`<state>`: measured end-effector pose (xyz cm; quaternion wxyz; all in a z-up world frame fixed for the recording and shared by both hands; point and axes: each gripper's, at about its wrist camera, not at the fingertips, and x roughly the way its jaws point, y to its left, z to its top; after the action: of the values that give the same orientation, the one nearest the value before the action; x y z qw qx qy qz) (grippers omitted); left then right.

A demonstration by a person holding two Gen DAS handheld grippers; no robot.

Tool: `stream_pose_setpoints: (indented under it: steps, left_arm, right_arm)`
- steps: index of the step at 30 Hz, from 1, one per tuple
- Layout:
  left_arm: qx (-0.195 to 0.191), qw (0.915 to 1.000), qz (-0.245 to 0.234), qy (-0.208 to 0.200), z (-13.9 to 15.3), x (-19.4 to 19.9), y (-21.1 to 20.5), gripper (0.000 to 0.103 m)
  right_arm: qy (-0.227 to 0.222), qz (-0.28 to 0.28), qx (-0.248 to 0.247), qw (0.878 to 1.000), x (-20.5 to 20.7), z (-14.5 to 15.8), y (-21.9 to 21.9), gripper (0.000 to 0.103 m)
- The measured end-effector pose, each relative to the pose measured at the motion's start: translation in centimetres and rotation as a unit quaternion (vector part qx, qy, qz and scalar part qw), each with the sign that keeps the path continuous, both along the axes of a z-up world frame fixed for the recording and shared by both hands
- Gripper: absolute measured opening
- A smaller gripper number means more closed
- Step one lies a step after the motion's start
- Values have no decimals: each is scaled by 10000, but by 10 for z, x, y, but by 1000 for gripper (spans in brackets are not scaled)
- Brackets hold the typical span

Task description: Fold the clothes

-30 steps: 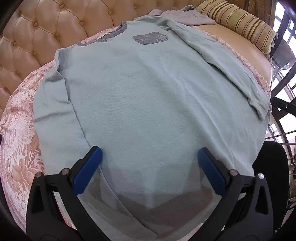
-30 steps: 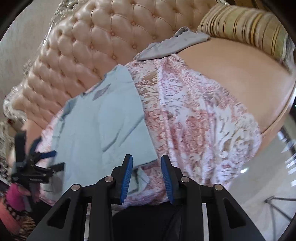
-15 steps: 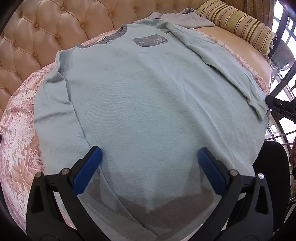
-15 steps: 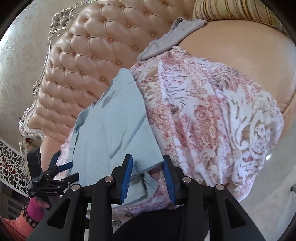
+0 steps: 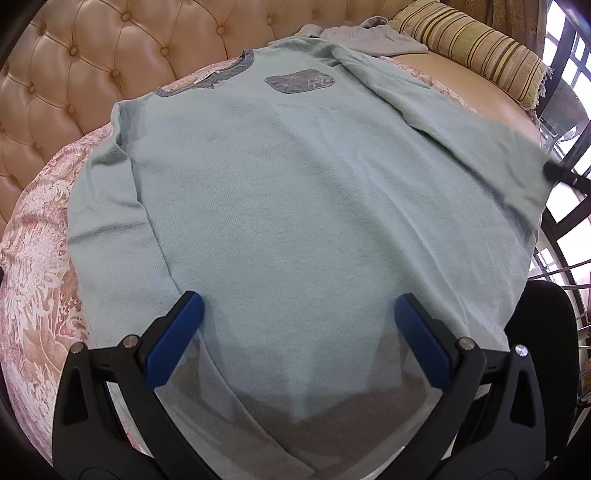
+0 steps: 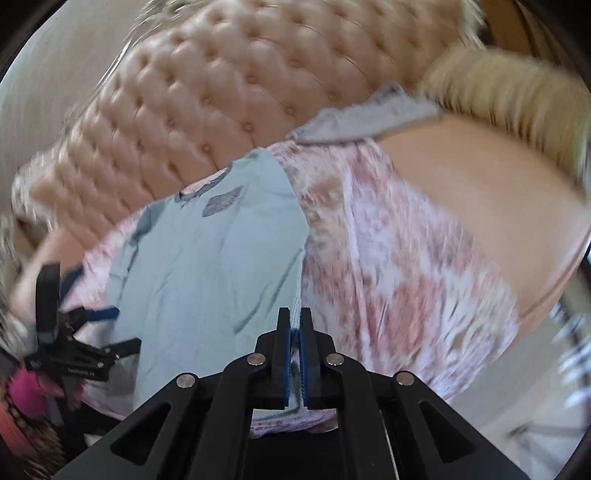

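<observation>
The right gripper [image 6: 294, 325] has its blue fingers [image 6: 284, 354] pinched fully together on the cuff end of the light blue sweater's [image 5: 295, 206] sleeve [image 5: 480, 147]. The left gripper [image 5: 295, 328] hovers with its fingers spread wide over the hem, holding nothing. The sweater lies flat, front up, on a floral cover [image 5: 33, 280] over a tufted sofa [image 5: 74, 74]. The first fold appears to be starting: the sleeve likely needs carrying across the chest, without dragging the body. A grey garment [image 5: 373, 35] and striped cushion [image 5: 472, 48] lie beyond the collar, clear of the fold.
</observation>
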<state>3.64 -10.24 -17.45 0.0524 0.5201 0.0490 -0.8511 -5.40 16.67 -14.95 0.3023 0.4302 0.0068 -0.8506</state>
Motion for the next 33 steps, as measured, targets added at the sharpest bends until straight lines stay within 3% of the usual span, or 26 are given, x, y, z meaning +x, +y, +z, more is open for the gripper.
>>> stream_pose_setpoints:
  steps: [6,9,12,15,22,25,30,33]
  left_arm:
    - [7,10000,-18,-11,0,-1,0,103]
    - [11,10000,-7,-38,0,-1,1,103]
    - [175,9997,101,-151,5,-4,-2,103]
    - [616,9977,268,76,23,-4,-7,103]
    - [349,9994,84,-7,33,-32,3,103]
    - [293,9995,74,-131,24,-47,7,103]
    - [204,9991,67,-374,8,-63,16,103]
    - [-83,9996,-58,-273,5,-59,24,103]
  right_arm:
    - [816,378,1329,9870,-23,49,-25,4]
    - [1115,443,1692,9783,-45,75,-29,4]
    - [1287,457,1897,9723,-61,93,-30,3]
    - [1431,444,2086,9664,-79,108,-32,3]
    - [1952,82,2374,9516,-122,144,-15,3]
    - [2041,-77,2502,9464,-149,148,-3,3]
    - [1845,-180,2882,9395,-212,125,7,3]
    - [1794,-191,3101,9334,-243,113,8,3]
